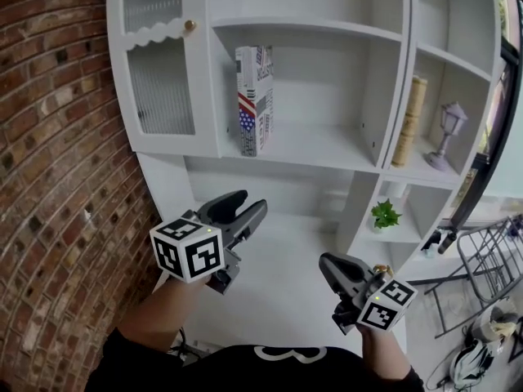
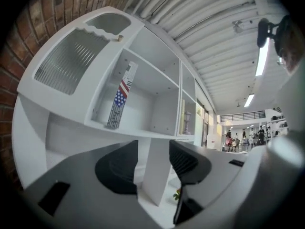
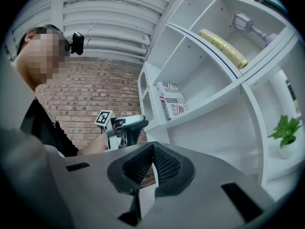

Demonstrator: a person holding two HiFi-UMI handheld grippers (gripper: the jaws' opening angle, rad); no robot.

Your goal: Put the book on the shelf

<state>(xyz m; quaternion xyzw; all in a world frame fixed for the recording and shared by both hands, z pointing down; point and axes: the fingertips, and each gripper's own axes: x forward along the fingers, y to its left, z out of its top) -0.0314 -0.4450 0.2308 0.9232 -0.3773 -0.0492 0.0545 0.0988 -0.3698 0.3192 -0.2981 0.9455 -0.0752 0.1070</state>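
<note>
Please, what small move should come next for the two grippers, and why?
Probably only lower both and rest. The book already stands upright on the shelf. The left gripper is open with nothing between its fingers, and the right gripper is shut and empty. Both are apart from the shelf.

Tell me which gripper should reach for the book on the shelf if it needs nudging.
Probably left. The left gripper sits almost below the book, jaws apart and empty; the right gripper is farther off to the side, jaws shut.
</note>
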